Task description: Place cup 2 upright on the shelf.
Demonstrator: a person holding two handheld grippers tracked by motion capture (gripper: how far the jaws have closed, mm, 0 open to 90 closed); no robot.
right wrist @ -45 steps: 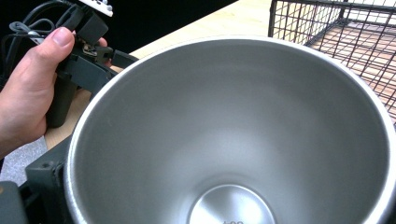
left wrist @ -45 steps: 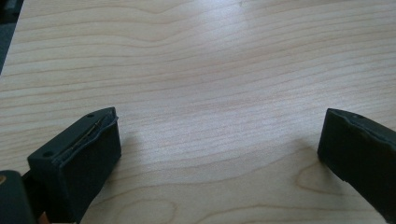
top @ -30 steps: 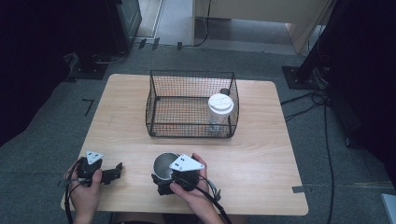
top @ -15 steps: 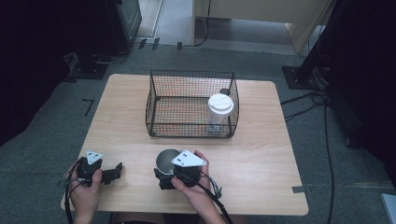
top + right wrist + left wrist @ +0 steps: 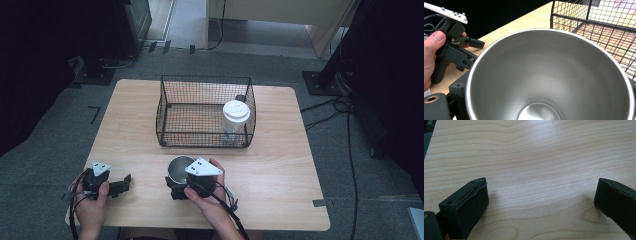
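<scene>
Right tongs (image 5: 176, 186): jaws just closing around a steel cup (image 5: 180, 169), which sits between them near the tabletop's (image 5: 280, 165) front edge; pad contact hidden by the cup wall. Left tongs (image 5: 541, 202): wide apart, empty, over bare wood. Wire basket (image 5: 165, 110) behind holds a lidded cup (image 5: 236, 114), partly screened by mesh.

High view: set above the near edge of the surface (image 5: 280, 150), faced forward and down, far enough to take in the whole top and the floor around it. Left gripper view: placed very low and close over bare wood (image 5: 536, 165), looked along two black jaws. Right gripper view: held right against the open mouth of a steel cup (image 5: 549, 75), faced toward the wire basket (image 5: 604, 27). Cup (image 5: 179, 167) and basket (image 5: 205, 112) shared with the high view.
</scene>
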